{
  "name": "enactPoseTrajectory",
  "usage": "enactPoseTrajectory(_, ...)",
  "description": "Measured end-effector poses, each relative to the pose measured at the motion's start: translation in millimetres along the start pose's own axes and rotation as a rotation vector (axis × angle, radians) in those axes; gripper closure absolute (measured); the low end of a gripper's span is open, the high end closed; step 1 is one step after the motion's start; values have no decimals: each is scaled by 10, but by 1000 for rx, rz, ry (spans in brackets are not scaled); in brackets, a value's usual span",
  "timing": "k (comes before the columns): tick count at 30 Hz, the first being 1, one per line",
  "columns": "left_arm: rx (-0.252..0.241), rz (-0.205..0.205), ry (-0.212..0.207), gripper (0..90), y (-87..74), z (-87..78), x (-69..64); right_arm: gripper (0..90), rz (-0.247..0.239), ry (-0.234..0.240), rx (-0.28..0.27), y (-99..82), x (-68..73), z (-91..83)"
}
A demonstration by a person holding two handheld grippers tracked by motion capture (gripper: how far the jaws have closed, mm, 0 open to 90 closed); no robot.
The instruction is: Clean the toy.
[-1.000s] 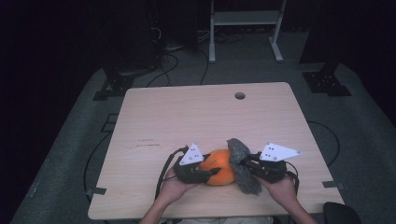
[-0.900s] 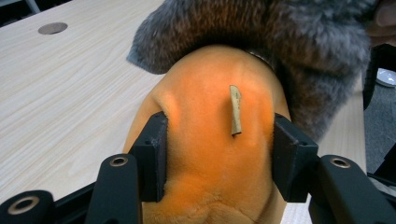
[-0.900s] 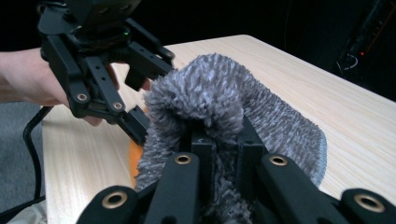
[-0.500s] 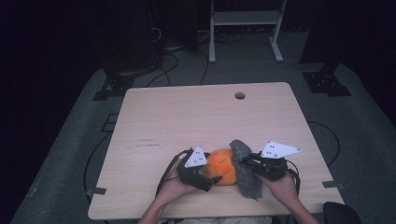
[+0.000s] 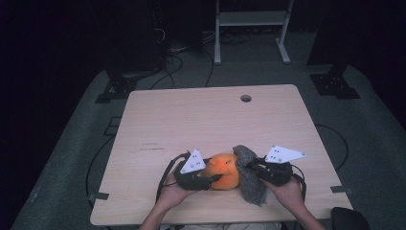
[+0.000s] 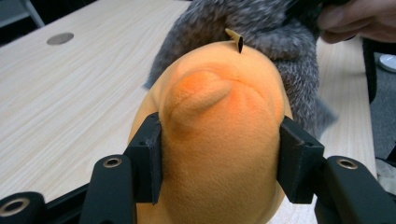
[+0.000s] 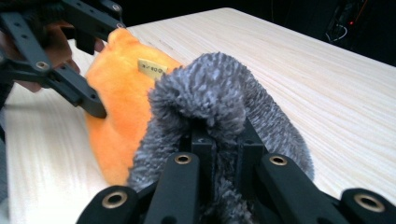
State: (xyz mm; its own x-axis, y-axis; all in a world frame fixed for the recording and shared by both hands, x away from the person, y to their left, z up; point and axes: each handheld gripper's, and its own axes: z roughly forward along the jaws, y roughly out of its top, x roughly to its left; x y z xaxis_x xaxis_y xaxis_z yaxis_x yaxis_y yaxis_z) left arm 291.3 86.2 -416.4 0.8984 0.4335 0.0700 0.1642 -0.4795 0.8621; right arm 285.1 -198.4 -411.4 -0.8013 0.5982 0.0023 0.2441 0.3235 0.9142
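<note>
Tongs on both sides of the toy now, right at the near edge of the table (image 5: 158,120), about midway along it. The orange plush (image 5: 224,170) sits on the wood there, and the left gripper (image 5: 214,178) has just been closing its jaws with the plush between them. In the left gripper view the orange plush (image 6: 219,135) bulges between the two black pads (image 6: 148,154), and both pads press into its flanks, so that one is clenched on the plush. A small tan tag (image 6: 235,39) sticks up from the top of the plush, and behind it lies the grey fuzzy fabric (image 6: 261,37).

Over to the other side: the right gripper (image 5: 251,165) holds the grey fuzzy fabric (image 5: 250,176), which drapes from beside the plush down toward the near edge. In the right gripper view the jaws stand close together, buried in the grey fuzzy fabric (image 7: 219,102), pinching a fold of it. The fabric touches the orange plush (image 7: 121,102) along its side, and the tag (image 7: 152,68) shows just above the grey pile. Farther off in that view the left gripper (image 7: 91,100) bites the far side of the plush.

A hand (image 5: 174,191) backs the left tool and a hand (image 5: 289,191) backs the right, both coming in over the near edge. A round hole (image 5: 246,98) sits near the far edge of the table, well apart from all this.
</note>
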Motion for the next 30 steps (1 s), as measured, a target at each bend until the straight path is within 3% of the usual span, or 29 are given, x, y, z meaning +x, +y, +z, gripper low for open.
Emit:
enactPoseTrajectory(4,11,6,8,433,85,62,-71,813,-66,45,-68,200,218,-21)
enactPoseTrajectory(7,-13,-8,-18,432,127,29,-112,814,-128,51,-61,282,333,48)
enactPoseTrajectory(11,-22,-7,-41,377,62,3,-69,814,-59,31,-25,133,136,52)
enactPoseTrajectory(12,-22,-13,-47,335,48,16,-56,814,-31,31,-15,77,91,51)
enactPoseTrajectory(15,-43,-26,-76,171,10,33,8,814,-7,21,10,-16,40,48)
enactPoseTrajectory(17,-21,-69,-82,56,-24,58,76,814,-12,21,8,-15,32,40)
enactPoseTrajectory(19,17,-146,-135,36,-84,107,165,814,-15,20,11,-13,42,49)
enactPoseTrajectory(21,10,-183,-159,46,-126,117,197,814,-23,20,17,-19,38,64)
enactPoseTrajectory(24,2,-127,-112,256,-79,49,151,813,-10,15,14,-24,13,52)
enactPoseTrajectory(27,22,-58,-16,321,34,-9,77,812,12,33,-25,44,38,-7)
enactPoseTrajectory(30,43,-61,12,333,73,-9,64,813,1,58,-89,176,126,-60)
